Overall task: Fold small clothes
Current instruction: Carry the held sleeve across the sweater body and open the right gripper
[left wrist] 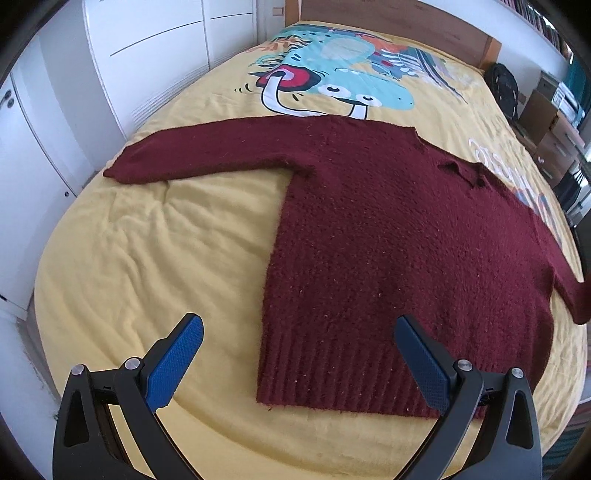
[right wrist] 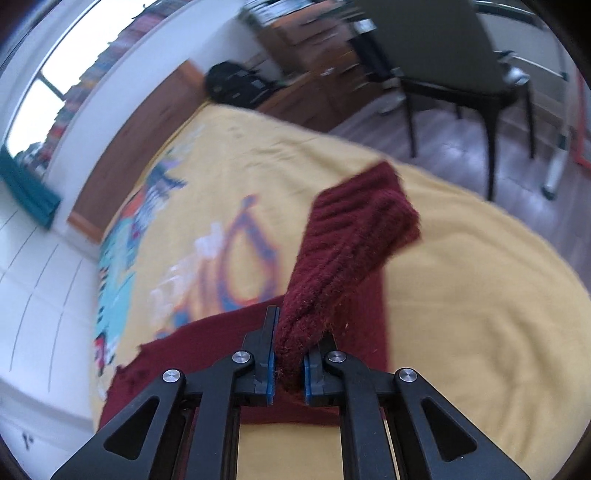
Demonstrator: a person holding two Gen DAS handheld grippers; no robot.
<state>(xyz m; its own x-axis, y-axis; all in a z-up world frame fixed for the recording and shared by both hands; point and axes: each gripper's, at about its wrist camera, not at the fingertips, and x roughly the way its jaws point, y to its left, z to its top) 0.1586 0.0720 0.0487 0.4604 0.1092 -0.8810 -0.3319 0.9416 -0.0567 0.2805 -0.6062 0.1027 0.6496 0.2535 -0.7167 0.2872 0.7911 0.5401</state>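
You're over a bed with a yellow duvet cover (left wrist: 155,236), rumpled at the near end and printed with a big cartoon creature (left wrist: 332,70) in turquoise, red and white toward twelve o'clock in the left wrist view. A wooden headboard (left wrist: 399,22) closes off the far end. At nine to eleven o'clock stand white wardrobe doors (left wrist: 147,48); at two o'clock a black backpack (left wrist: 502,86) leans by the bed, with cardboard boxes (left wrist: 546,122) stacked past it. There is pale lettering on the cover at three o'clock, too stretched by the lens to read.

The maroon knit sweater (left wrist: 388,236) lies flat across the middle of the bed, ribbed hem toward you, one sleeve (left wrist: 207,155) reaching out to ten o'clock. Your left gripper (left wrist: 295,363) hangs above the hem corner at six o'clock, jaws spread wide — nothing between them.

In the right wrist view the picture is smeared, but you can see the other sleeve's ribbed cuff (right wrist: 354,236) standing up off the bed at the centre. Your right gripper (right wrist: 290,363) has it — jaws pressed in on the knit. Wood-look floor (right wrist: 461,147) and a dark chair (right wrist: 461,74) sit at one o'clock, wooden drawers (right wrist: 317,55) at twelve. The cover's blue and orange print at ten o'clock is too blurred to read.
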